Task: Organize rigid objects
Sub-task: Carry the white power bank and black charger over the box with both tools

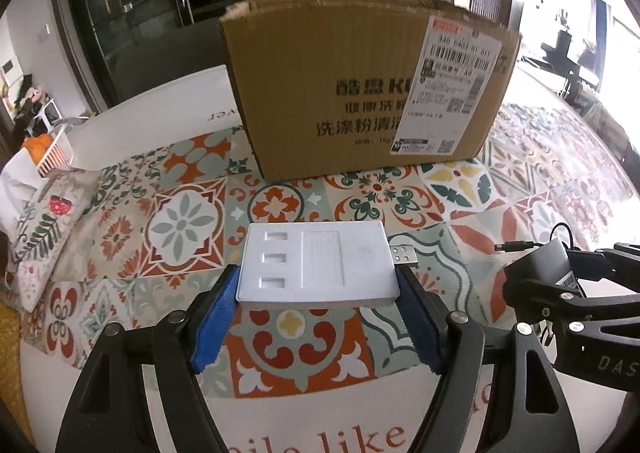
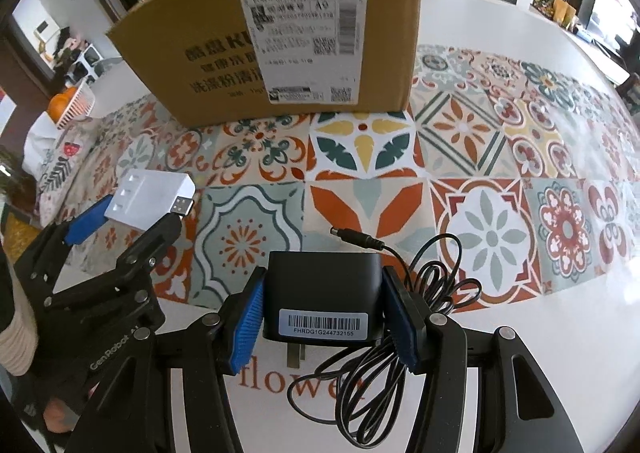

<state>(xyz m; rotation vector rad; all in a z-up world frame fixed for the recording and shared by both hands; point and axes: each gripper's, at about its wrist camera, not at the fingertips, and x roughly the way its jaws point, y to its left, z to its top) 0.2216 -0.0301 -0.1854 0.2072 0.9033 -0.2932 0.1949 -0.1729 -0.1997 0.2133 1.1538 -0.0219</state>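
The left tongs (image 1: pixel 318 293) clamp a flat white plastic hub with 3 rectangular slots (image 1: pixel 316 267) by its long edges, holding it clear above the patterned tile-print cloth (image 1: pixel 180 221) on the white worktop (image 1: pixel 152 109); a metal USB plug (image 1: pixel 404 254) juts from the hub's right edge. Just beside them, the right tongs (image 2: pixel 322 317) grip a black boxy power adapter with a barcode label (image 2: pixel 324 293), its thin black cable (image 2: pixel 420 301) looping over the cloth. A brown cardboard box with a white shipping label (image 1: pixel 352 93) stands upright on the cloth behind both.
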